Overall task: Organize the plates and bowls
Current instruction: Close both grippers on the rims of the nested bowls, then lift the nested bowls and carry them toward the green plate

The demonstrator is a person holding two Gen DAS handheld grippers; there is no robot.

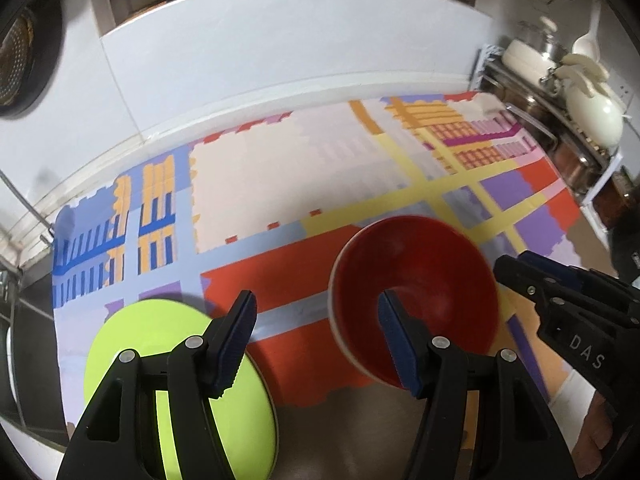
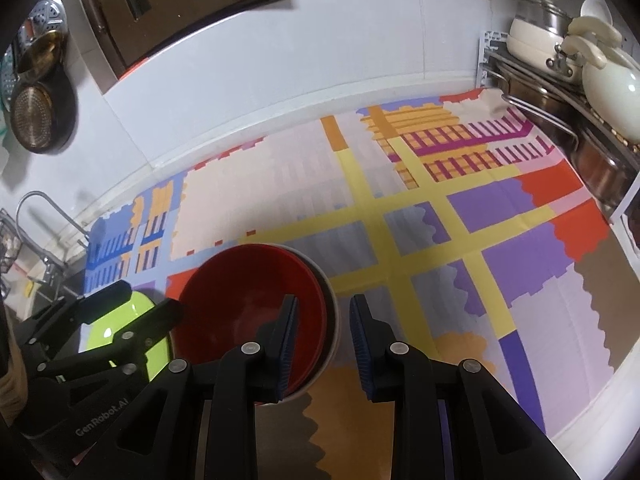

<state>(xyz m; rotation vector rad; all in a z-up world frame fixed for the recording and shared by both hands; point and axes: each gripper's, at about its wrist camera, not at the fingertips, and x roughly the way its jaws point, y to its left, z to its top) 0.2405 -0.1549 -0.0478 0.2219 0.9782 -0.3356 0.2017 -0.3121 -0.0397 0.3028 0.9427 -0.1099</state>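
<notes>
Looking along the left tongs (image 1: 318, 344), their jaws stand apart with nothing pressed between the pads: the red bowl (image 1: 416, 300) sits on the patterned mat (image 1: 280, 184) with its near rim just beyond the right-hand finger, and the lime plate (image 1: 180, 368) lies under the left-hand finger. The right tongs (image 1: 560, 300) reach in beside the bowl's far side. From the right tongs (image 2: 324, 344), the jaws are parted narrowly and hold nothing; the red bowl (image 2: 260, 304) lies just beyond the left-hand finger, apparently nested in a paler bowl (image 2: 330, 312), with the lime plate (image 2: 124, 328) beneath the left tongs (image 2: 120, 320). The bowl seems just set down, so the step looks like a release; next comes choosing another dish, and the tongs need to clear the rim first.
</notes>
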